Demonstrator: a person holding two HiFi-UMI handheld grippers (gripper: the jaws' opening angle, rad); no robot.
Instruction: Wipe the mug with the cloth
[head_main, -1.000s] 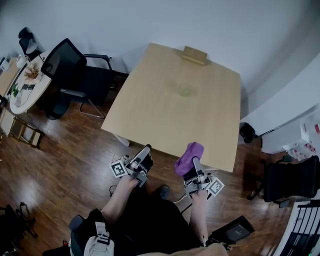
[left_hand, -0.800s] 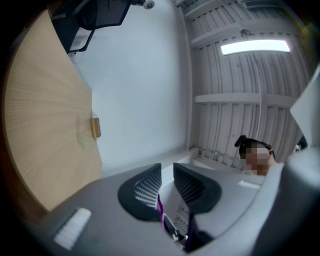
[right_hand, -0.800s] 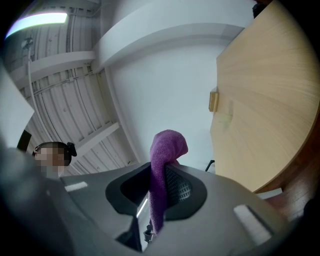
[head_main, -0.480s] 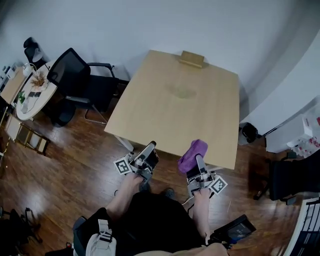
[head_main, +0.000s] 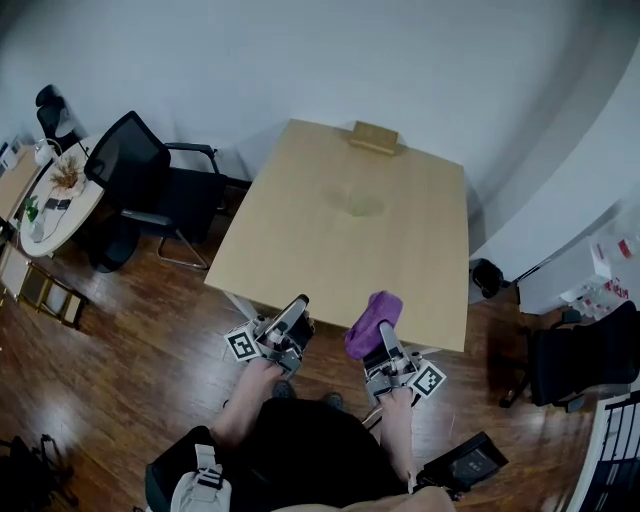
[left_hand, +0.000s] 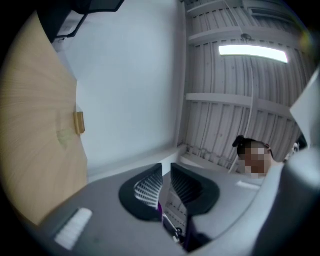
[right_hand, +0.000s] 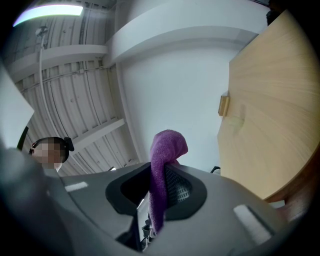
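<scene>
A purple cloth (head_main: 373, 318) hangs bunched from my right gripper (head_main: 385, 335), which is shut on it just short of the table's near edge. In the right gripper view the cloth (right_hand: 167, 145) rises between the jaws and flops over. My left gripper (head_main: 298, 306) is beside it, to the left, also at the near edge. Its jaws have just been closing and stand a narrow gap apart with nothing between them (left_hand: 166, 172). A faint pale greenish thing (head_main: 358, 205) sits on the far half of the light wooden table (head_main: 300, 250); I cannot tell if it is the mug.
A small tan block (head_main: 374, 137) lies at the table's far edge. A black office chair (head_main: 140, 165) stands left of the table, with a cluttered round side table (head_main: 50, 190) beyond it. Another dark chair (head_main: 580, 355) is at the right. The floor is dark wood.
Both grippers have lifted slightly at the table's near edge. The left jaws have narrowed. The cloth stays in the right gripper.
</scene>
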